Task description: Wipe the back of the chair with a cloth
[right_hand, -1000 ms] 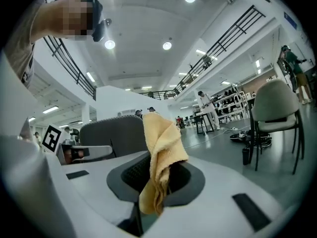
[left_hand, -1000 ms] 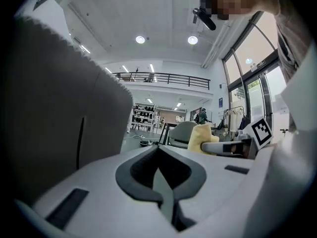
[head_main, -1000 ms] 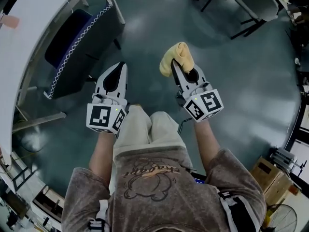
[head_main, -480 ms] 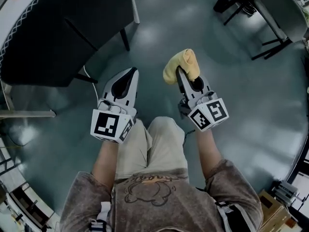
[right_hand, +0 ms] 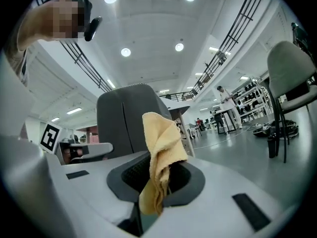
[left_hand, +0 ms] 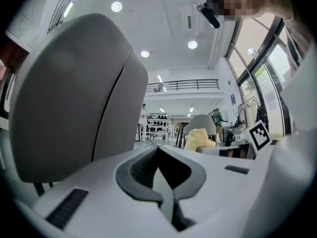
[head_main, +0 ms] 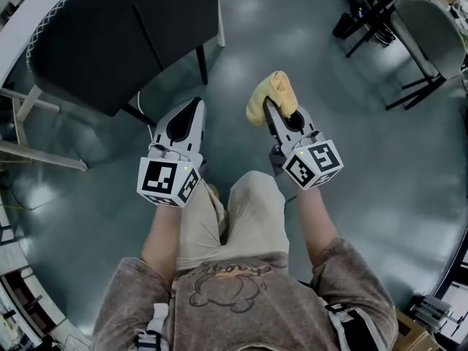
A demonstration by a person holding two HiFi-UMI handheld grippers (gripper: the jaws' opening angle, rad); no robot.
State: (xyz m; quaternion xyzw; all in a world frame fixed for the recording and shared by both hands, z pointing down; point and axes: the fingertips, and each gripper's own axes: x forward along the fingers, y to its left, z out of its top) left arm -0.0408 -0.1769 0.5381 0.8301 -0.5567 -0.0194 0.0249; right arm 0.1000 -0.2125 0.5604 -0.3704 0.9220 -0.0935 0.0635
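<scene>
Head view, looking steeply down.

- Left tool [head_main: 195, 104]: white body, jaws brought together, nothing between them. The left gripper view shows the same, the dark pads meeting at the tip of the left tool [left_hand: 158, 148]. It hangs over the glossy grey floor [head_main: 241, 42], its tip near the chair's front leg but not touching it.
- Right tool [head_main: 268, 107]: jaws clamped on a crumpled pale yellow cloth [head_main: 273, 92]. In the right gripper view the cloth [right_hand: 161, 143] stands up out of the jaws of the right tool [right_hand: 157, 185] in a folded peak, with a tail hanging down between the pads.
- Dark grey upholstered chair with a seam down its back [head_main: 121, 39]: ahead and to the left, upright on dark legs. The chair back faces both tools.
  - It fills the left half of the left gripper view [left_hand: 74, 93].
  - It sits behind the cloth in the right gripper view [right_hand: 121, 120].
- The cloth is apart from the chair, with no contact in any view.
- The two tools are side by side at about the same height, with open floor between them.
- A second chair with a light grey shell on thin dark legs [head_main: 431, 28] stands well off to the right.
</scene>
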